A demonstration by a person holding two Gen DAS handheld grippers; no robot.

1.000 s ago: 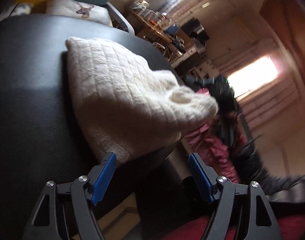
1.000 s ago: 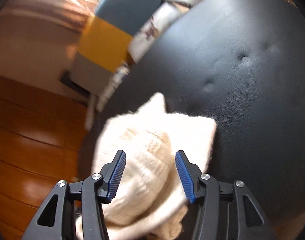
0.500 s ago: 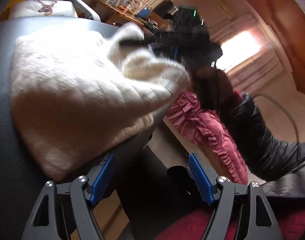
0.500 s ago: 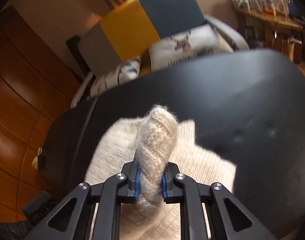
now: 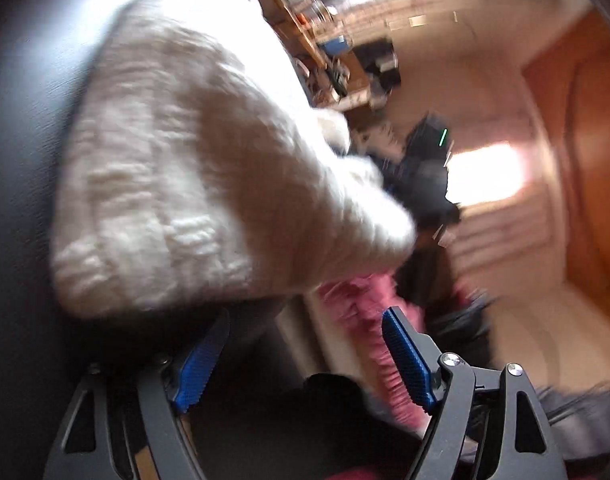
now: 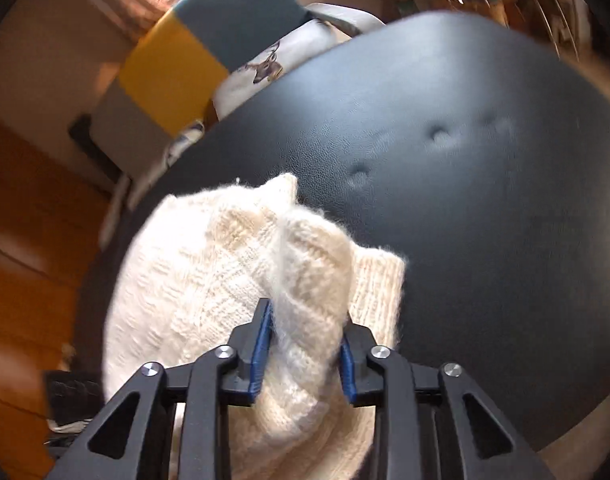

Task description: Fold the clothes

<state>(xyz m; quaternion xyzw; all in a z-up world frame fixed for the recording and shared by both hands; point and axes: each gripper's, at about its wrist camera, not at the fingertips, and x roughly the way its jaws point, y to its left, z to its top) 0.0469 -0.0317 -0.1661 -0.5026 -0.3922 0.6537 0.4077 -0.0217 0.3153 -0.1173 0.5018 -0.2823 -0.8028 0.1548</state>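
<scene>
A white knitted sweater (image 6: 209, 280) lies bunched on a black padded leather seat (image 6: 465, 220). My right gripper (image 6: 305, 316) holds a thick rolled fold of the sweater between its blue pads. Its jaws are opening, and the knit still fills the gap between them. In the left wrist view the sweater (image 5: 209, 168) lies over the seat's edge (image 5: 21, 160), and the right gripper (image 5: 421, 168) shows as a dark blur at its far corner. My left gripper (image 5: 305, 316) is open and widening just below the sweater's near edge, with no cloth between its fingers.
A yellow, blue and grey chair (image 6: 193, 40) with a deer-print cushion (image 6: 261, 68) stands behind the seat. Wooden floor (image 6: 21, 240) lies to the left. A pink ruffled garment (image 5: 365, 320) and dark clothing (image 5: 585, 408) lie beyond the seat's edge, below a cluttered shelf (image 5: 305, 20).
My right gripper closed on a fold of the sweater, then spread a little with the fold still in it. My left gripper sank and rolled, coming closer under the sweater's edge.
</scene>
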